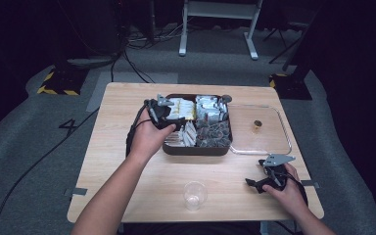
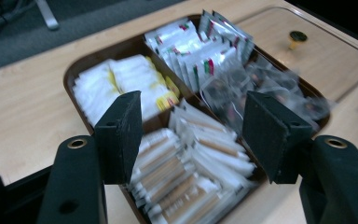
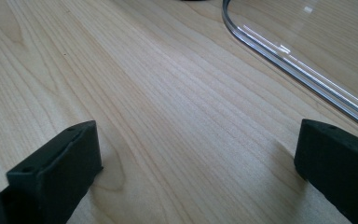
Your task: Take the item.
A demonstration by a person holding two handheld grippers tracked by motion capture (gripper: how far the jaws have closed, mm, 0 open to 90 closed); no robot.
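A dark brown tray (image 1: pixel 196 151) with four compartments sits mid-table. In the left gripper view its rim (image 2: pixel 68 77) encloses white and yellow packets (image 2: pixel 116 81), silver sachets (image 2: pixel 200 51), dark clear-wrapped pieces (image 2: pixel 270 88) and white-brown stick packets (image 2: pixel 191 172). My left gripper (image 1: pixel 175 125) hovers open over the tray's left side, its jaws (image 2: pixel 193 121) spread above the stick packets with nothing between them. My right gripper (image 1: pixel 255 184) rests low at the table's front right, open (image 3: pixel 200 135) over bare wood.
A clear lid (image 1: pixel 262 142) with a small gold knob (image 1: pixel 257 124) lies right of the tray; its edge (image 3: pixel 298 70) runs just beyond my right gripper. A clear plastic cup (image 1: pixel 195 195) stands near the front edge. Cables and stands cover the floor behind.
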